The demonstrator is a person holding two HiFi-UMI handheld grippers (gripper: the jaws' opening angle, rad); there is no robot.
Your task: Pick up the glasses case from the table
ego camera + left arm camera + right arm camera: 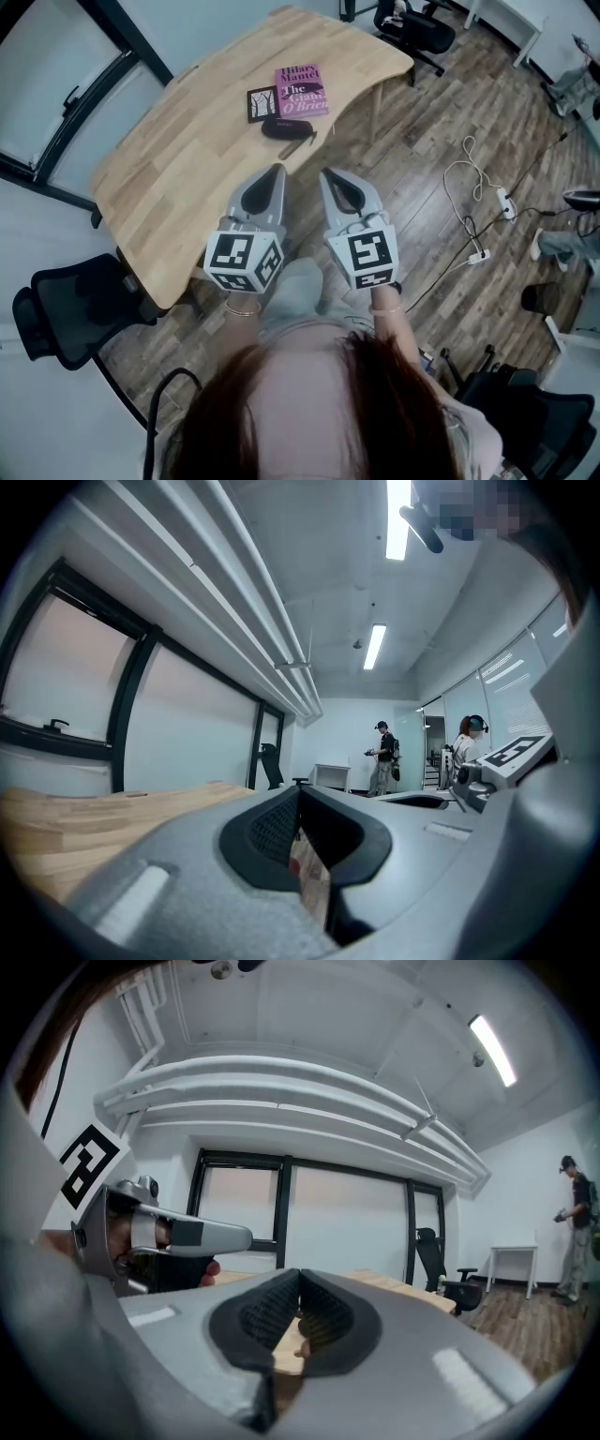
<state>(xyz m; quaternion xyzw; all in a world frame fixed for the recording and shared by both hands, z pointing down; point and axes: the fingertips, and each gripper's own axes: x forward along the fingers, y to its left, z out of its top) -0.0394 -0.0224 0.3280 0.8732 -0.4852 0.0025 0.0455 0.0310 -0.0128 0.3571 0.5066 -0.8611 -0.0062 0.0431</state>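
The dark oval glasses case [287,127] lies on the wooden table [187,159] near its curved front edge, just in front of a pink book [301,90]. Both grippers are held side by side over the floor, short of the table edge and pointing toward the case. My left gripper [277,170] [300,794] has its jaws together with nothing between them. My right gripper [325,174] [300,1279] is also shut and empty. The case does not show in either gripper view; the left gripper view shows only the tabletop [84,822].
A small black-and-white booklet [262,103] lies left of the pink book. One black office chair [75,314] stands by the table's near left corner, another [417,26] beyond the far end. Cables and a power strip [480,255] lie on the floor at right. Two people [382,757] stand far off.
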